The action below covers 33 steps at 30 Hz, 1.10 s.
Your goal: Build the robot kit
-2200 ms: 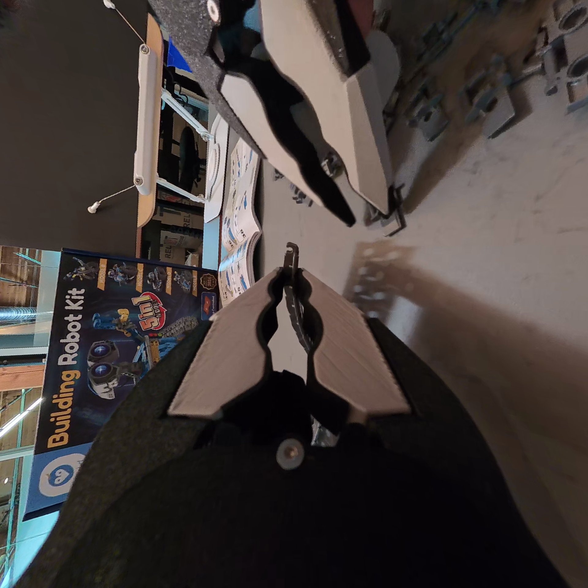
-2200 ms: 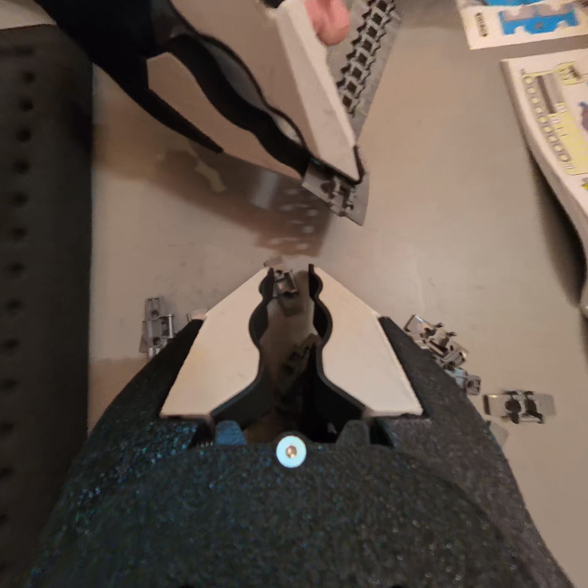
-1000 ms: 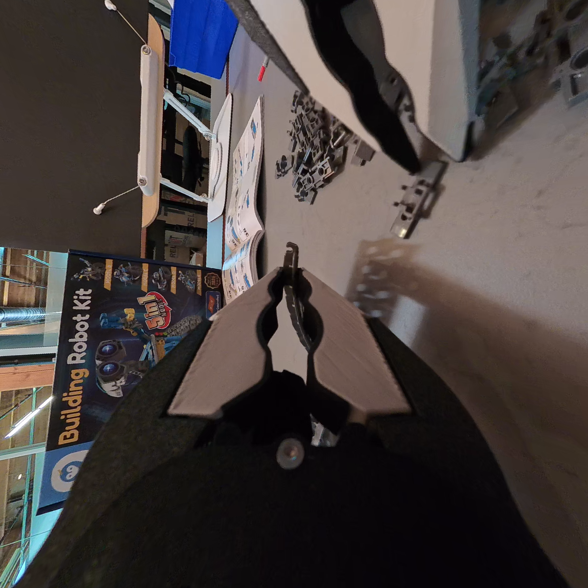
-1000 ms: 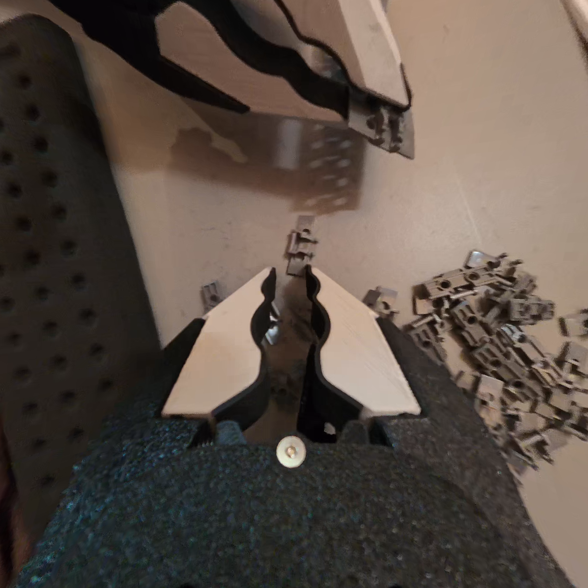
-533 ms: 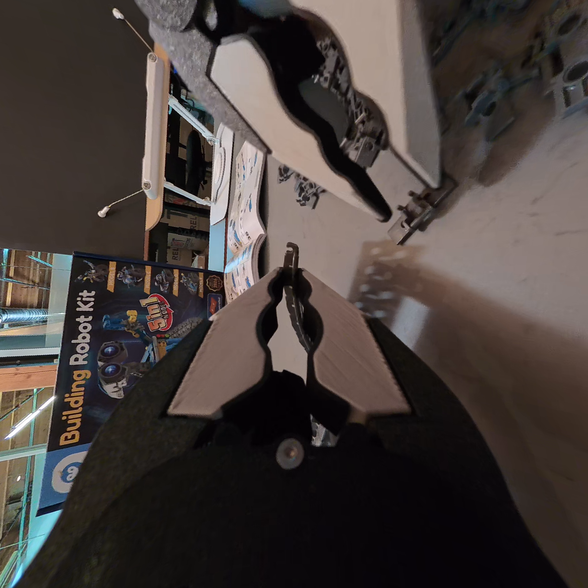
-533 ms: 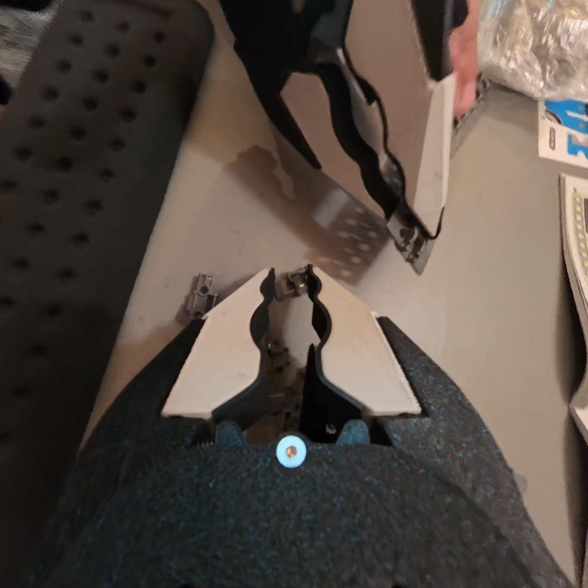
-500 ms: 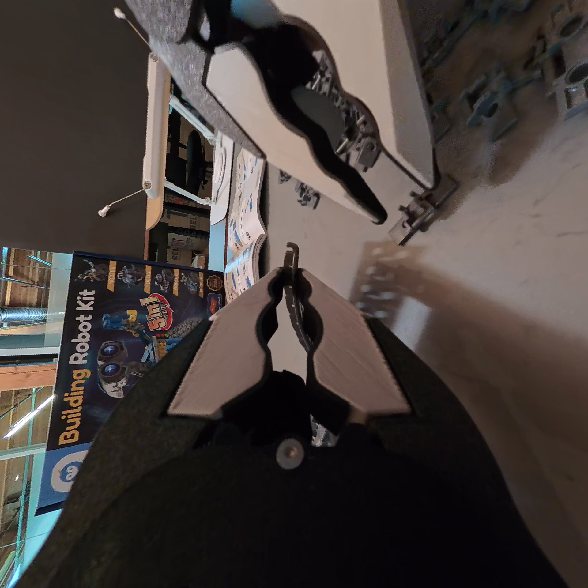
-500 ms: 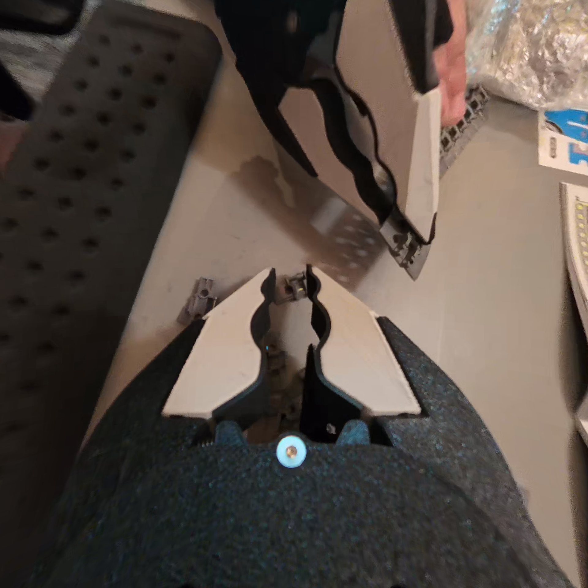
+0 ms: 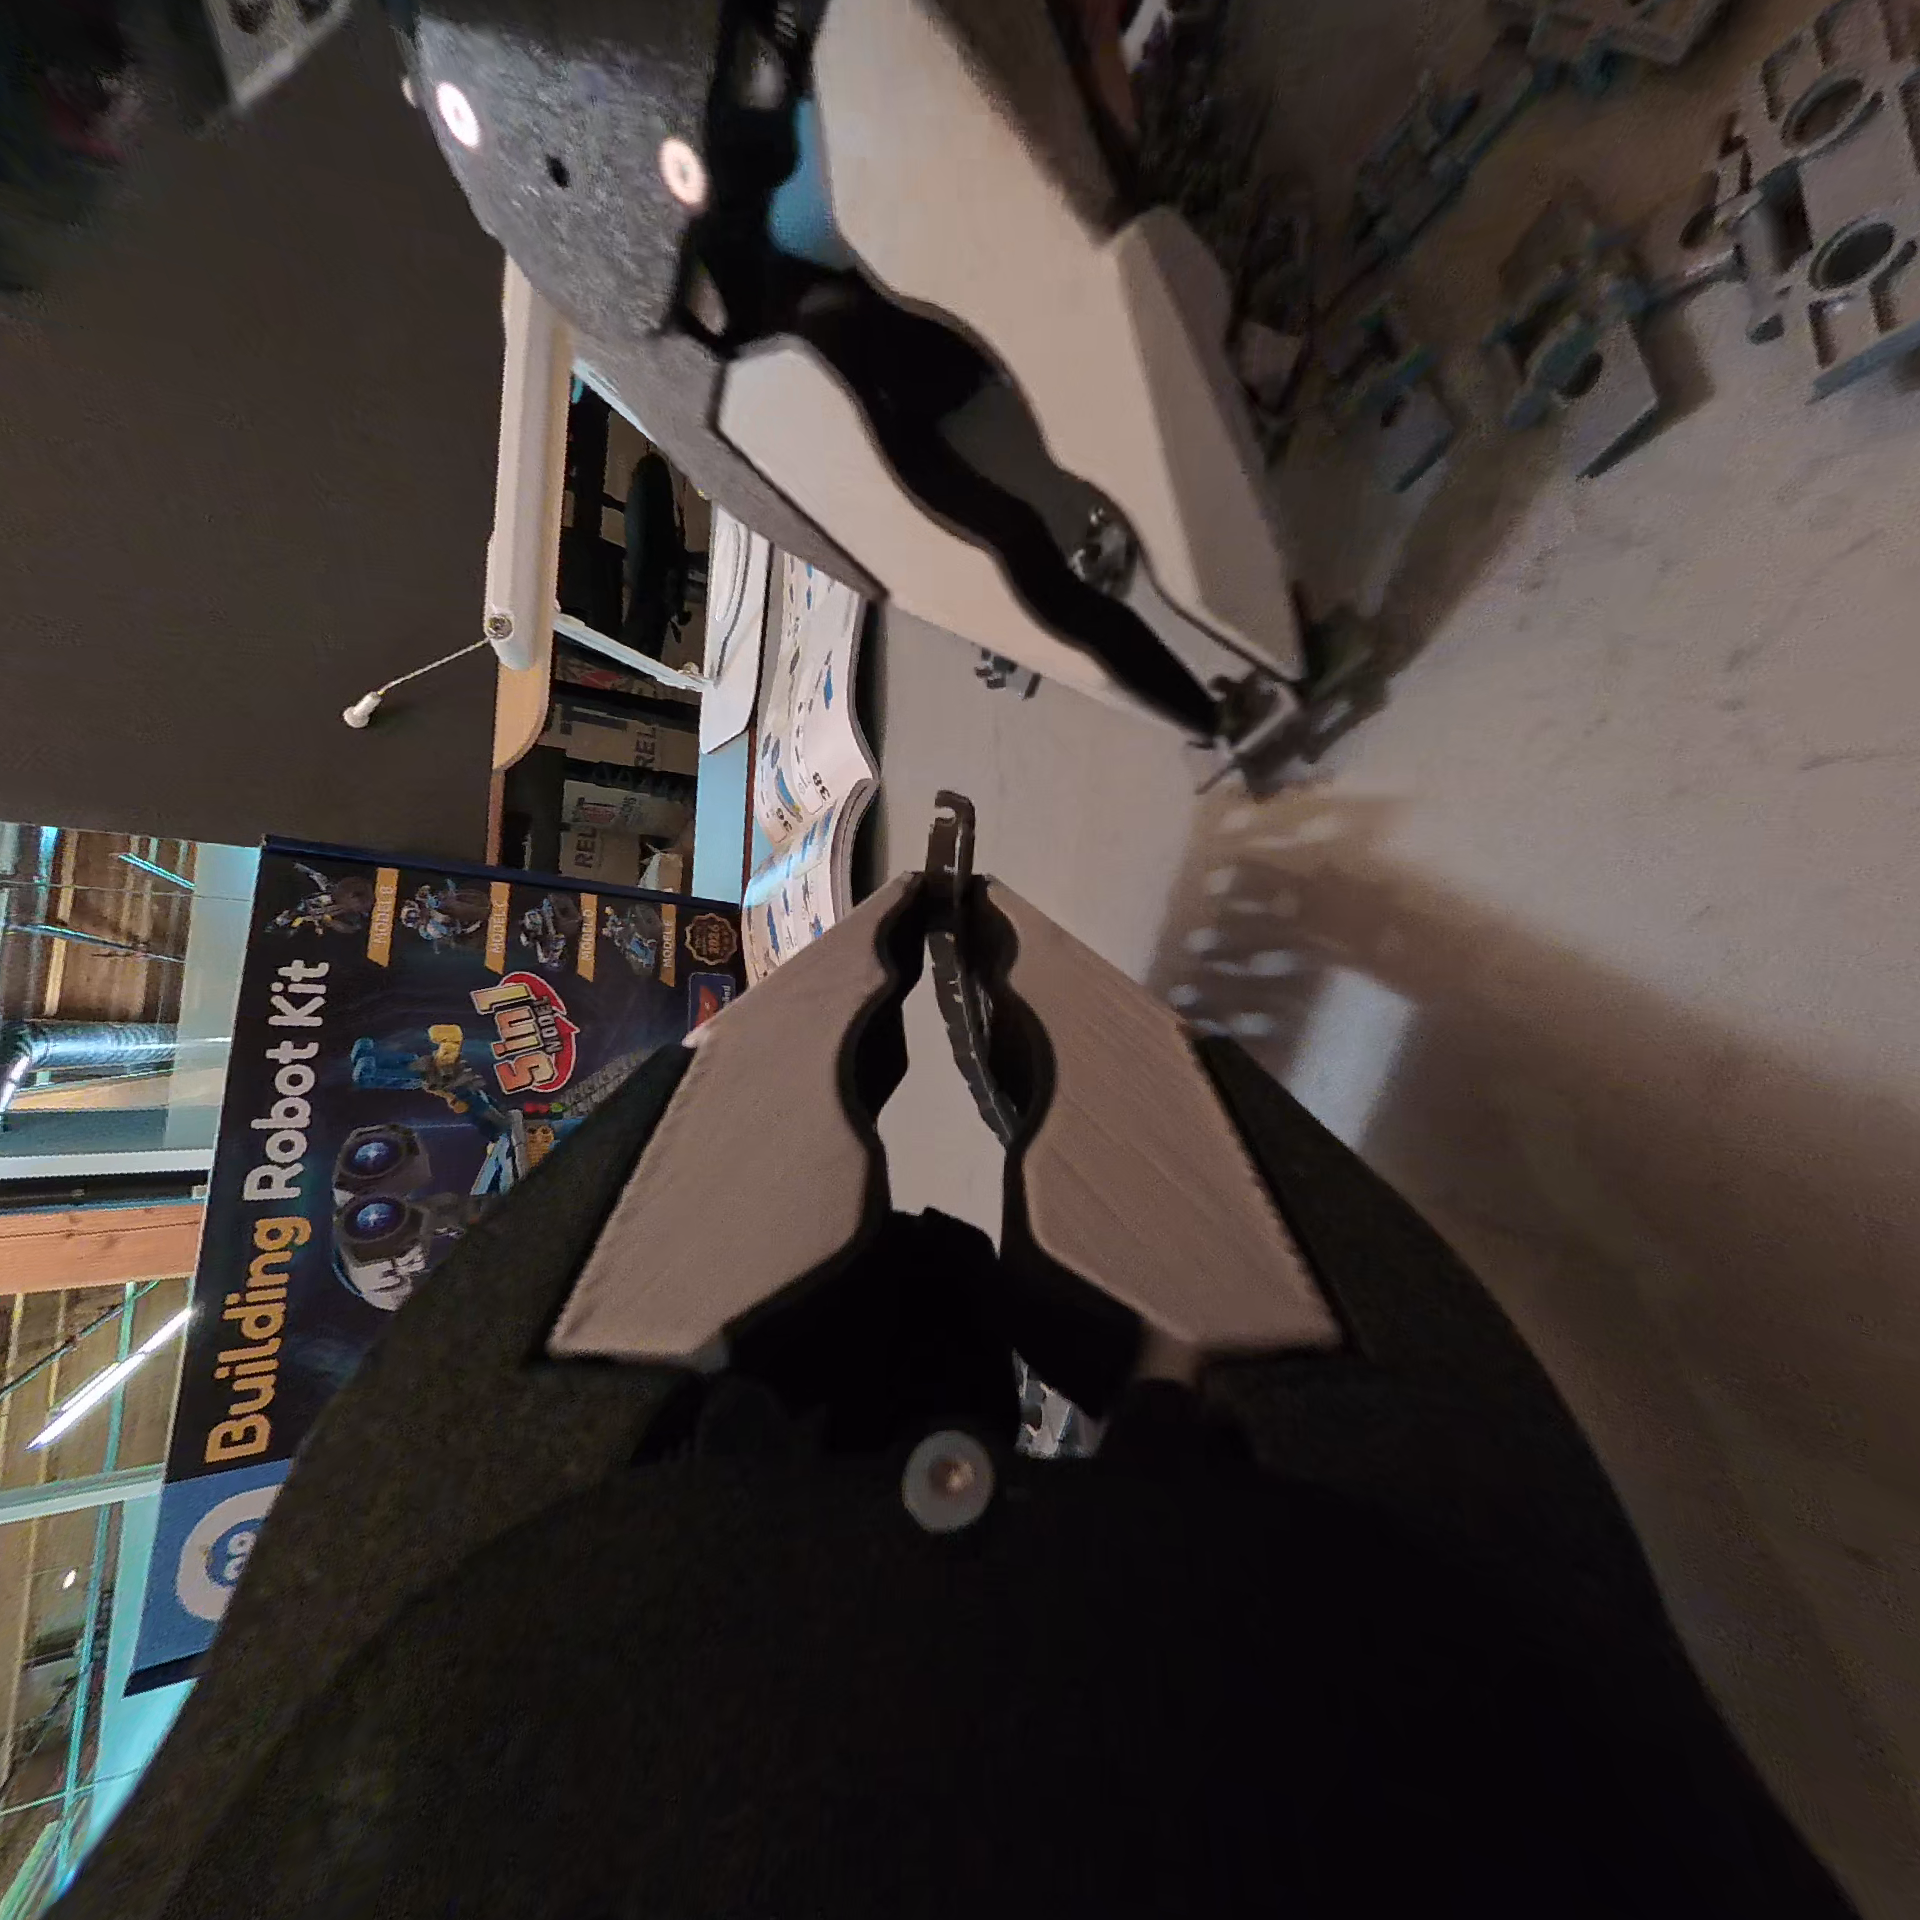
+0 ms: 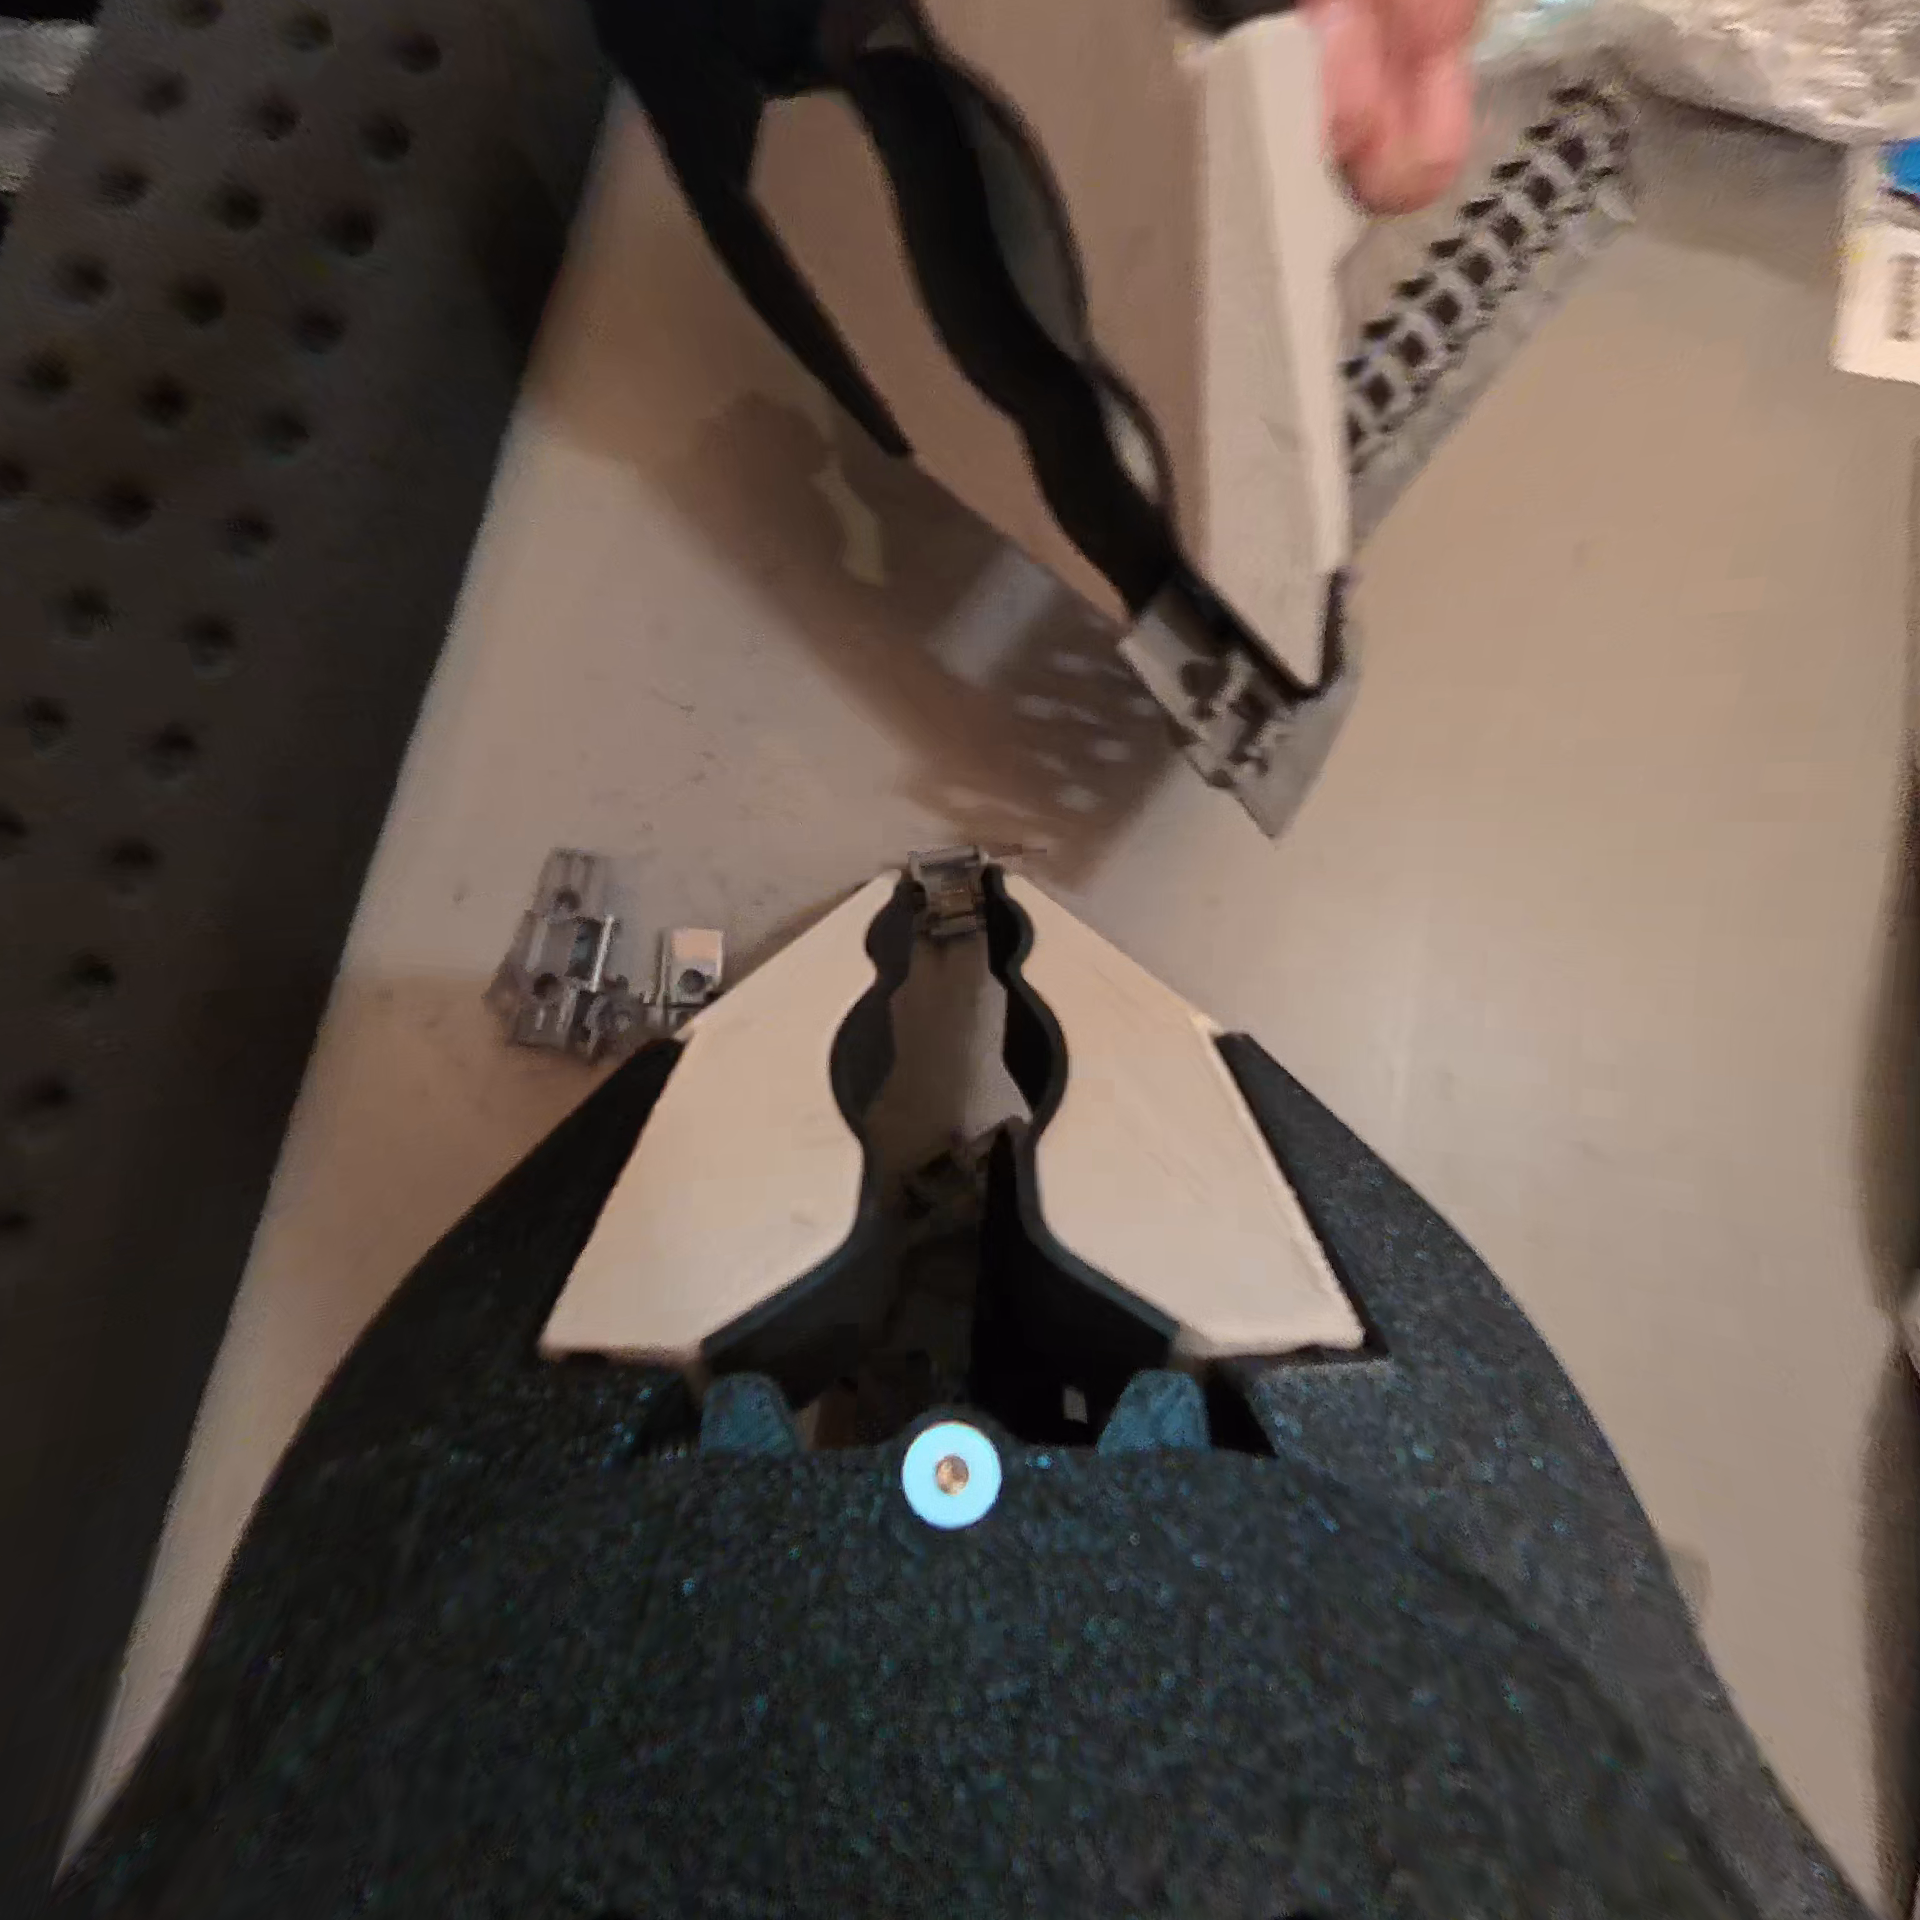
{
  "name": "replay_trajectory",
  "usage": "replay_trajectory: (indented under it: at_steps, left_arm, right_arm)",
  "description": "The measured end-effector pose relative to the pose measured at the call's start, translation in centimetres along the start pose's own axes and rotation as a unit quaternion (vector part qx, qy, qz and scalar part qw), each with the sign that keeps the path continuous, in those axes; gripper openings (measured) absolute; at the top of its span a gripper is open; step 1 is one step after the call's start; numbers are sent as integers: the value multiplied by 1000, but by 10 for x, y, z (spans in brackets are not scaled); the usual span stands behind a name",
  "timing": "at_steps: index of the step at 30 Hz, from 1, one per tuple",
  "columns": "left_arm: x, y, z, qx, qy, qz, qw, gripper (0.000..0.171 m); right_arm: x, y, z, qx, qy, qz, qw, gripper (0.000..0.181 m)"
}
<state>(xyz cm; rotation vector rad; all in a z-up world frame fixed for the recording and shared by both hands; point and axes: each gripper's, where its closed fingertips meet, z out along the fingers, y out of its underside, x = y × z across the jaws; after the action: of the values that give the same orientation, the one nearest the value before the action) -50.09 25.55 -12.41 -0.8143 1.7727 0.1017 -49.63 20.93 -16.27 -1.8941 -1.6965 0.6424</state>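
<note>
**Two grippers, each pinching a grey link over the table**

The left gripper [image 9: 951, 878] has its jaws nearly together, clamped on a thin dark toothed track strip [image 9: 954, 842] seen edge-on, its hooked end poking past the tips. In the right wrist view that strip [image 10: 1231, 717] hangs from the same gripper [image 10: 1262, 665] as a short grey section of linked pieces. The right gripper [image 10: 948, 883] is narrowed onto one small grey track link [image 10: 943, 896] just above the beige table [image 10: 1507, 987].

To its left lie two or three loose grey links [image 10: 582, 977], overlapping and hard to count. One longer assembled track [image 10: 1455, 301] runs behind the left gripper, partly hidden. A blurred fingertip [image 10: 1392, 114] shows at the top edge. One open instruction booklet [image 9: 805, 769] and one blue kit box [image 9: 395, 1091] stand beyond; scattered grey parts [image 9: 1714, 239] are too blurred to count.
</note>
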Motion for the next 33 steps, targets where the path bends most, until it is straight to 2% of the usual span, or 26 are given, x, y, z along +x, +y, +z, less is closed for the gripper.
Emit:
replay_trajectory:
  at_steps: [4, 7, 11, 17, 24, 33]
  left_arm:
    - [-2, 0, 1, 0, -6, -5, 1000, 7]
    - [-4, 0, 1, -4, -15, -1, 1000, 7]
    - [-4, -3, 1, -6, -23, 11, 1000, 7]
    - [-6, -3, 1, -9, -27, 8, 1000, 7]
    - [-4, 1, 3, -16, -27, 9, 999, 7]
    - [0, -1, 5, -22, -30, 34, 999, 7]
  right_arm:
    - [9, -23, -27, 57, 41, 90, 993, 13]
    - [25, -30, -45, 82, 82, 174, 978, 13]
    - [34, -48, -54, 148, 39, 290, 945, 13]
    - [37, -33, -43, 83, 88, 287, 950, 14]
    - [38, -33, -38, 73, 100, 295, 948, 14]
    - [36, -29, -35, 87, 56, 350, 931, 14]
